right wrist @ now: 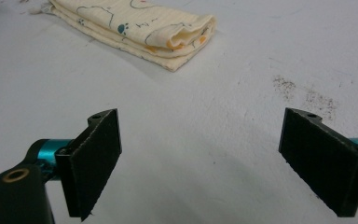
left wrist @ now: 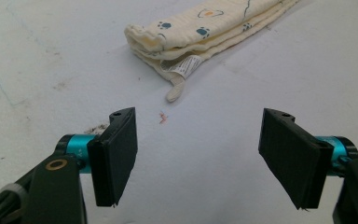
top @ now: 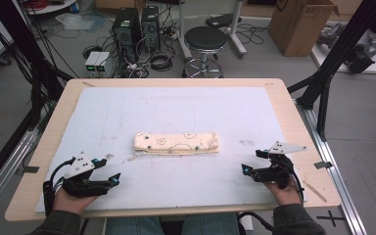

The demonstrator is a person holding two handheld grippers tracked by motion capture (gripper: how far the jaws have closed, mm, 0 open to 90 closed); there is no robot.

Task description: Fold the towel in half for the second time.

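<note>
High view is showing a folded cloth (top: 176, 143) lying in the middle of the white mat (top: 127, 107), lengthwise across it, with the left gripper (top: 108, 177) and right gripper (top: 252, 162) resting near the person's edge, each well apart from the cloth. Both are standing with jaws wide apart and holding nothing; the left gripper view and right gripper view are each showing bare mat between the black pads.

Left gripper view is looking at the cloth's end (left wrist: 168, 42), where several layers are stacked and a small tag (left wrist: 186, 65) and a loop (left wrist: 175, 91) are sticking out toward the jaws. Right gripper view is facing the other end (right wrist: 186, 39), a rounded fold.

Judging from this, the risks are lying in the grasp. Jaws closing on the tag or loop alone would be dragging the bundle and pulling the fold apart. Pinching only the top layer would be peeling it open. Pads coming down too steeply would be pressing into the mat and pushing the cloth away rather than catching it. Uneven pulls from the two sides would be skewing it.
</note>
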